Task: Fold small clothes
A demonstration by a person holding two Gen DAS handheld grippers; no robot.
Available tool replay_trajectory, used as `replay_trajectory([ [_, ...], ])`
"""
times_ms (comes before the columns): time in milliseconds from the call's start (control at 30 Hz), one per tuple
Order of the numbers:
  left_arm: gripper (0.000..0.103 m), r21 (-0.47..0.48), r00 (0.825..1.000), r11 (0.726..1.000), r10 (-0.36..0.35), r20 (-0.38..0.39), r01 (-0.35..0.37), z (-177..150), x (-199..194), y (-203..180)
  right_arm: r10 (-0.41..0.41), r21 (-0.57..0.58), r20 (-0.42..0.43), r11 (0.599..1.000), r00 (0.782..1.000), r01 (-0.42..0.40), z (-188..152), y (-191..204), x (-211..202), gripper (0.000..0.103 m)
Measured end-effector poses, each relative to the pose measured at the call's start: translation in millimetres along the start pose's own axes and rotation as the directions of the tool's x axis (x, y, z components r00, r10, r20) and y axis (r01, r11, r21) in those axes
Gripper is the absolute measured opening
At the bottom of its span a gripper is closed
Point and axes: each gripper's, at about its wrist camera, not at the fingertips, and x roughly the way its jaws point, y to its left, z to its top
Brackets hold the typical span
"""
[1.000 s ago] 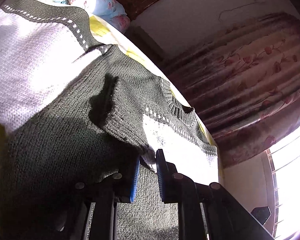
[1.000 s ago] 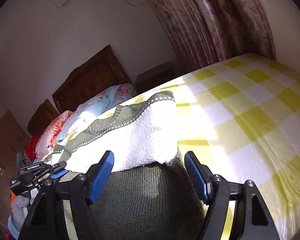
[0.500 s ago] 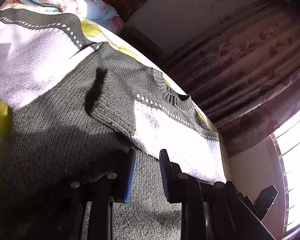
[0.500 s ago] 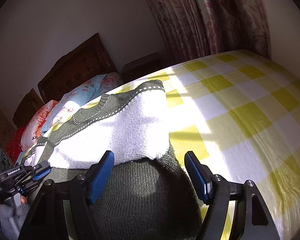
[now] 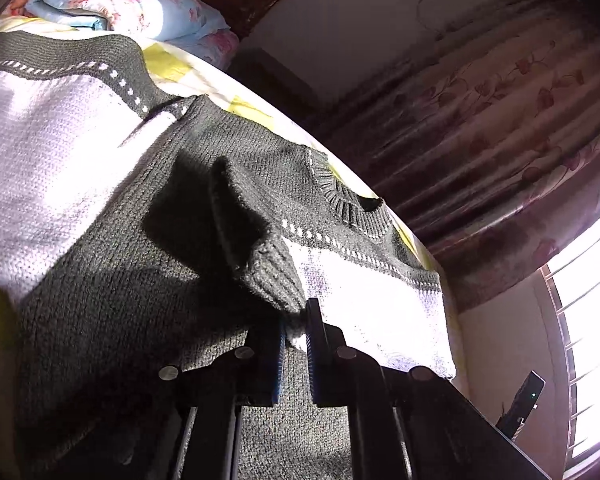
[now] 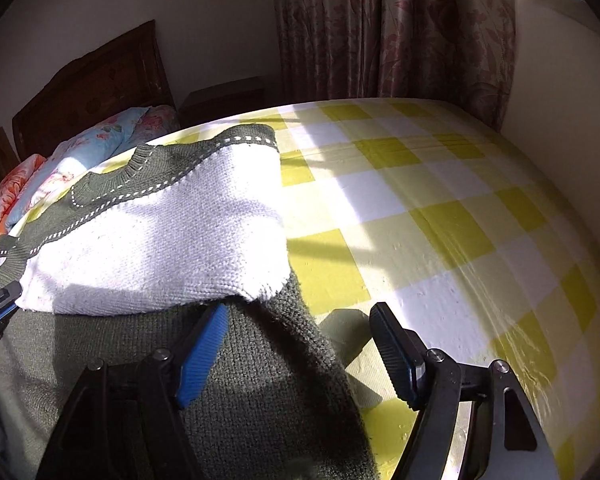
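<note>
A knitted sweater (image 5: 100,280), dark green with broad white bands, lies spread on a bed; in the right wrist view its white band (image 6: 160,232) sits above the dark lower part. My left gripper (image 5: 294,320) is closing and pinches the dark ribbed sleeve cuff (image 5: 272,276), which stands up in a fold off the sweater body. My right gripper (image 6: 300,344) is open and low over the sweater's dark right edge, with one blue pad (image 6: 204,356) above the knit and the other finger above the sheet. The left gripper (image 6: 0,304) also peeks in at that view's left edge.
The bed carries a yellow-and-white checked sheet (image 6: 440,220), bare to the right of the sweater. Floral pillows (image 6: 84,152) and a dark wooden headboard (image 6: 92,88) are at the far end. A nightstand (image 6: 224,96) and patterned curtains (image 6: 380,28) stand behind.
The left jaws parted over the flat sleeve half a second ago and have closed on the cuff, which now stands raised. The right gripper has tipped down toward the bed, still open.
</note>
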Motion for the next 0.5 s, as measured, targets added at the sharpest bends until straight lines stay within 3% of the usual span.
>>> replay_trajectory([
  [133,0.009,0.004,0.999,1.000,-0.013,0.030,0.013,-17,-24,-14,0.031,0.125,0.033,0.992,0.999,-0.035,1,-24,-5,0.103],
  [200,0.009,0.010,1.000,1.000,0.028,0.010,-0.028,-23,-17,-17,0.024,0.145,0.039,0.989,0.999,-0.029,1,-28,-6,0.103],
  [267,0.010,0.029,0.995,0.995,0.099,0.013,-0.099,-24,-4,-13,0.025,0.138,0.035,0.990,0.999,-0.030,1,-27,-6,0.103],
  [400,0.016,0.044,0.993,0.992,0.116,0.024,-0.116,-24,-1,-12,0.033,0.050,-0.016,0.998,0.999,-0.032,2,-15,-6,0.103],
  [500,0.020,0.065,0.977,0.979,0.187,0.105,-0.194,-34,-15,-13,0.054,0.051,0.070,0.997,0.996,-0.058,1,-26,-33,0.103],
])
